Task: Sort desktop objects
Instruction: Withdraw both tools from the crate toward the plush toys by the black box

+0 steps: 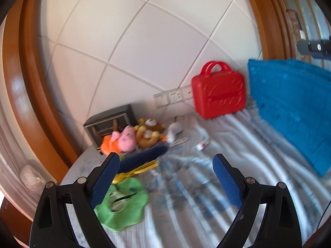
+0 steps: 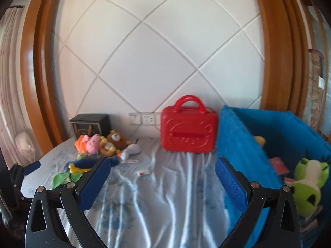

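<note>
I hold a hand-held gripper in each hand, both empty, with jaws spread wide. My left hand-held gripper (image 1: 166, 183) hangs above the near left part of the bench (image 2: 157, 202), which is draped in a pale blue, wrinkled cloth. My right hand-held gripper (image 2: 163, 183) hangs over the middle of the bench, pointing toward a red case (image 2: 189, 129) that stands upright against the white tiled wall.

The step in hand, as I judge it, is reaching for the next loose thing to drop into the blue bin (image 2: 244, 161) at the right. The left view is blurred, so I should slow down and steady before closing. The nearest thing to my left jaws is a flat green cloth toy (image 1: 124, 204), just below my left finger. To lift it well I would lower the jaws over its bunched centre and pinch there, not at a limp edge.

The green toy is soft, floppy and bright lime, with a pale patch in the middle. Beside it lie a yellow piece (image 1: 132, 173) and a dark blue piece (image 1: 144, 158). Farther back, near a dark box (image 2: 90, 125), sit an orange toy (image 2: 80, 145), a pink toy (image 2: 93, 144) and a brown bear (image 2: 113, 143), touching one another. A green plush (image 2: 309, 184) already lies in the bin.
</note>
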